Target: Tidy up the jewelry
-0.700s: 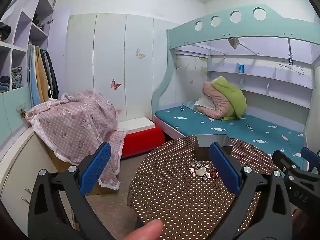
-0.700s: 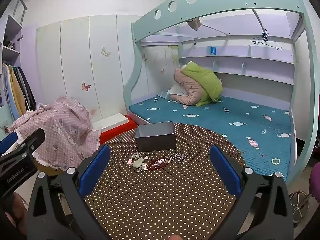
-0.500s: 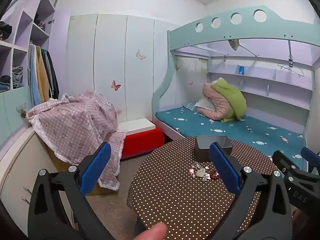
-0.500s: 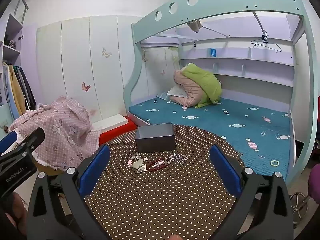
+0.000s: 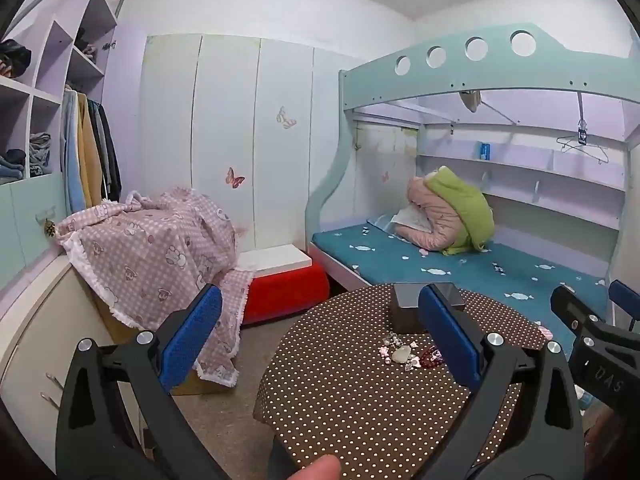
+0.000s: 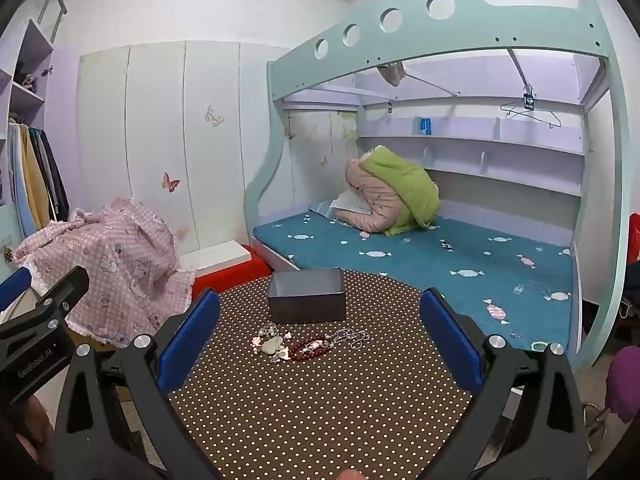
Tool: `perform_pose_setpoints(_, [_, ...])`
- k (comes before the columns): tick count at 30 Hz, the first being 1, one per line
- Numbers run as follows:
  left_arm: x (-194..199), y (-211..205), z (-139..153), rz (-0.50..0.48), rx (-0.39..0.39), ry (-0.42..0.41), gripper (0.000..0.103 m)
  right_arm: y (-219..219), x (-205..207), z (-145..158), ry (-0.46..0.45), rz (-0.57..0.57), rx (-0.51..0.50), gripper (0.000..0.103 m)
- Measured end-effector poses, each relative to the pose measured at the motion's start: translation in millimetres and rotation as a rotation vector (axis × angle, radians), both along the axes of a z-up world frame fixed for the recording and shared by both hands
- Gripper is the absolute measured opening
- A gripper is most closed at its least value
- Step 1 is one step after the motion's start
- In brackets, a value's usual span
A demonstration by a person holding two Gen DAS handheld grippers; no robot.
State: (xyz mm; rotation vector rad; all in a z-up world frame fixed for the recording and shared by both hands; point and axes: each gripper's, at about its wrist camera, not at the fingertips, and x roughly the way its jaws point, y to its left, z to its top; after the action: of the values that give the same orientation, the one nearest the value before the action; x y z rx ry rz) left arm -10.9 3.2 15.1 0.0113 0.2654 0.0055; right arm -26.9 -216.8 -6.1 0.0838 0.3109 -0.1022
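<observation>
A small heap of jewelry (image 6: 308,342) lies on the round brown polka-dot table (image 6: 320,400): shell and pearl pieces (image 6: 272,342), a red bead bracelet (image 6: 312,350) and a silver chain (image 6: 350,336). Just behind it stands an open dark grey box (image 6: 306,294). In the left wrist view the jewelry (image 5: 406,354) and the box (image 5: 404,312) show partly behind the right finger. My left gripper (image 5: 320,320) and my right gripper (image 6: 320,320) both hover open and empty, short of the pile.
A teal bunk bed (image 6: 440,256) with a pink and green quilt (image 6: 392,196) stands behind the table. A pink checked cloth (image 5: 160,248) covers furniture at the left, next to a red and white bench (image 5: 280,280). White wardrobe doors (image 5: 240,140) line the back wall.
Both views have tilted slightly upward, so the table, box and jewelry sit a little lower in each frame. Both grippers stay wide open.
</observation>
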Motion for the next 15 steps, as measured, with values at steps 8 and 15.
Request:
perform_pose_setpoints(8, [-3, 6, 0, 0.004, -0.015, -0.015, 0.098, 2, -2, 9, -0.021, -0.006, -0.018, 0.096])
perform_pose_setpoints(15, [-4, 9, 2, 0.002, -0.026, -0.027, 0.098, 4, -2, 13, -0.031, -0.005, -0.030, 0.096])
